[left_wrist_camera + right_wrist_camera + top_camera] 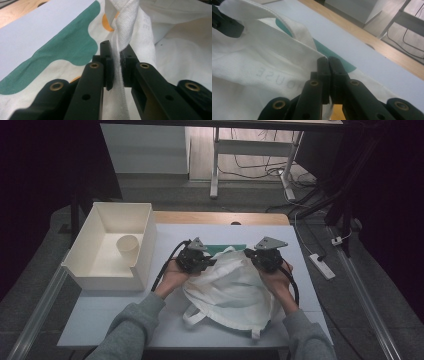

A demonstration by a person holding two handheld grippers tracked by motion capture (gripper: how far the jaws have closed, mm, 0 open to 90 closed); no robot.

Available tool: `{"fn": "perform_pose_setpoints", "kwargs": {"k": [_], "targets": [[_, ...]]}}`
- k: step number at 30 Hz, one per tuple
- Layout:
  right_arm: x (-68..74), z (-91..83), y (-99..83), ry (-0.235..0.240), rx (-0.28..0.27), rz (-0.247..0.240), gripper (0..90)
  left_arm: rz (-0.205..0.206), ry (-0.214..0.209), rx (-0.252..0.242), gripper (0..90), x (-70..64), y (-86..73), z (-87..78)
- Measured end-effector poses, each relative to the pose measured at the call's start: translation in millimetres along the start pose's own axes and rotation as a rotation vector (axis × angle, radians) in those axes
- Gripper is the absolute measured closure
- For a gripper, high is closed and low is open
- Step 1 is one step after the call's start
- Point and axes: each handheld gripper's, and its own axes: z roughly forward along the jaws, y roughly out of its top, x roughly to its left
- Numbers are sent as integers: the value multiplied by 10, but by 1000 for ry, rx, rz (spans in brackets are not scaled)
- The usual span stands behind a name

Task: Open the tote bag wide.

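A white cloth tote bag (230,287) with green and orange print lies on the pale table, its handles trailing toward the front edge. My left gripper (196,256) holds the bag's far left rim; in the left gripper view the jaws are shut on a bunched fold of the bag (117,53). My right gripper (267,255) is at the far right rim, and in the right gripper view its jaws pinch the bag's top edge (287,53), with faint lettering showing through the cloth. The bag's mouth is held up between the two grippers.
A cream open box (87,265) stands at the table's left with a paper cup (128,246) inside. A green-printed part of the bag (225,247) lies behind the grippers. A power strip (321,265) and cables lie on the floor to the right.
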Motion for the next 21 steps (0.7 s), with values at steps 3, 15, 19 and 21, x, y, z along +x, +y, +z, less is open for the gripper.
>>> {"fn": "perform_pose_setpoints", "kwargs": {"k": [3,15,19,21], "targets": [[-12,76,-37,2,18,8,873,-6,3,15,830,26,-16,51],[-25,265,-166,12,79,23,864,-36,-2,60,829,119,-100,222],[-7,295,-190,10,91,21,864,-43,-1,62,829,130,-119,243],[-4,292,-192,11,93,21,863,-44,-3,62,829,135,-124,245]]}}
